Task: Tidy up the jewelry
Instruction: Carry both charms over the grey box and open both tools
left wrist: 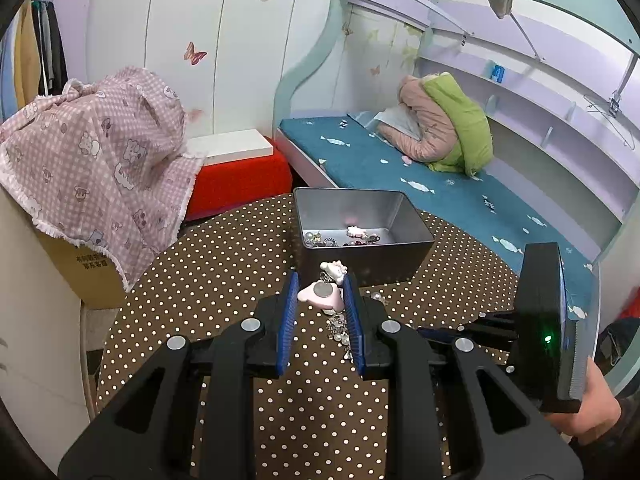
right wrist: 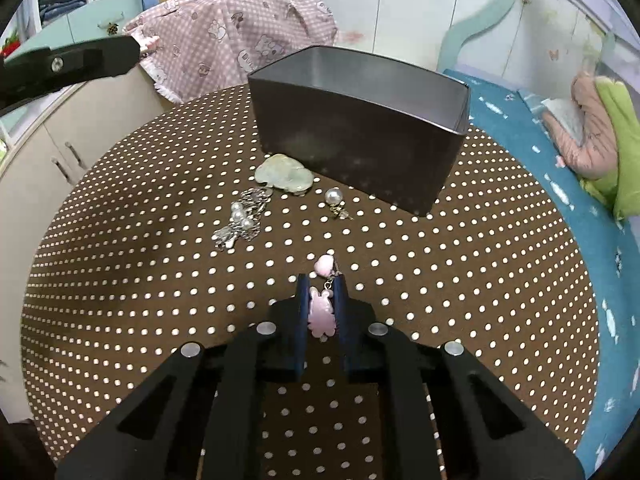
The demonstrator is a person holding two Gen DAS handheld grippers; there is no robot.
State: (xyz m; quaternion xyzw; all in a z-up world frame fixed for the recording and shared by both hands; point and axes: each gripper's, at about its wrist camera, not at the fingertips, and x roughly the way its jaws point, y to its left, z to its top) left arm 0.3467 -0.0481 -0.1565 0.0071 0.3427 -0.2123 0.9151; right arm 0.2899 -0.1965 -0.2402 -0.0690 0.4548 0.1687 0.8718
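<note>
In the left wrist view my left gripper [left wrist: 321, 282] is shut on a pink cloud-shaped charm [left wrist: 320, 297] with a silver disc, and a white figure [left wrist: 334, 270] hangs at its far end. It is above the dotted table, just in front of the open metal tin [left wrist: 416, 220], which holds several small pieces. In the right wrist view my right gripper [right wrist: 322, 282] is shut on a pink rabbit charm [right wrist: 321, 312], low over the table, and its pink bead [right wrist: 325, 265] pokes out past the tips. The tin [right wrist: 360, 140] stands beyond it.
Between the right gripper and the tin, a pale jade pendant [right wrist: 285, 174], a pearl earring [right wrist: 333, 197] and a silver pearl piece [right wrist: 240, 220] lie on the round brown dotted table [right wrist: 120, 280]. A pink checked cloth [right wrist: 240, 20] covers a box on the left, and a blue mat [right wrist: 560, 184] lies to the right.
</note>
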